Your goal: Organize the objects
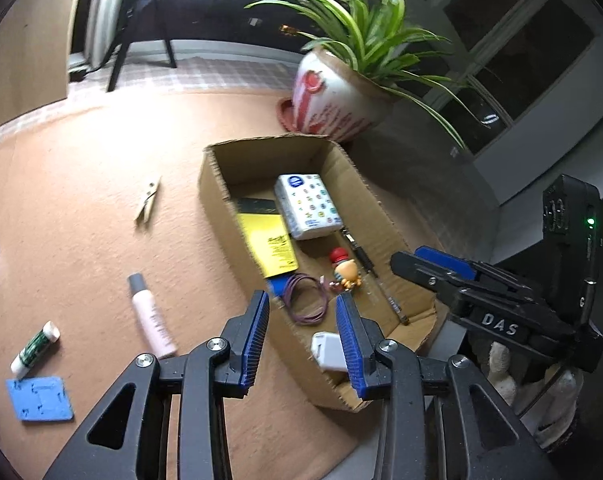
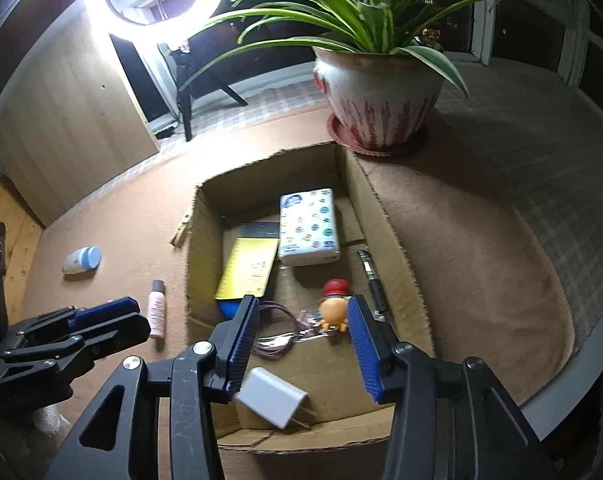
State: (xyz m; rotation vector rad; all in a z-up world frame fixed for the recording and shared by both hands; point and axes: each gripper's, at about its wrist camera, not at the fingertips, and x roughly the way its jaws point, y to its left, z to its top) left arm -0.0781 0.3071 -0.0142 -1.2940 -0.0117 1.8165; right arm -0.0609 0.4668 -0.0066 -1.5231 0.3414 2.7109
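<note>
Both the left gripper (image 1: pixel 303 332) and the right gripper (image 2: pixel 303 344) are being held partly open and empty over the near end of the cardboard box (image 2: pixel 397 240), where the white charger (image 2: pixel 275 396) is lying on the floor of the box. The pink bottle (image 1: pixel 151 316), lying just outside the box's left wall, is being judged light, rigid and smooth, liable to roll, and best gripped across its mid-body.
</note>
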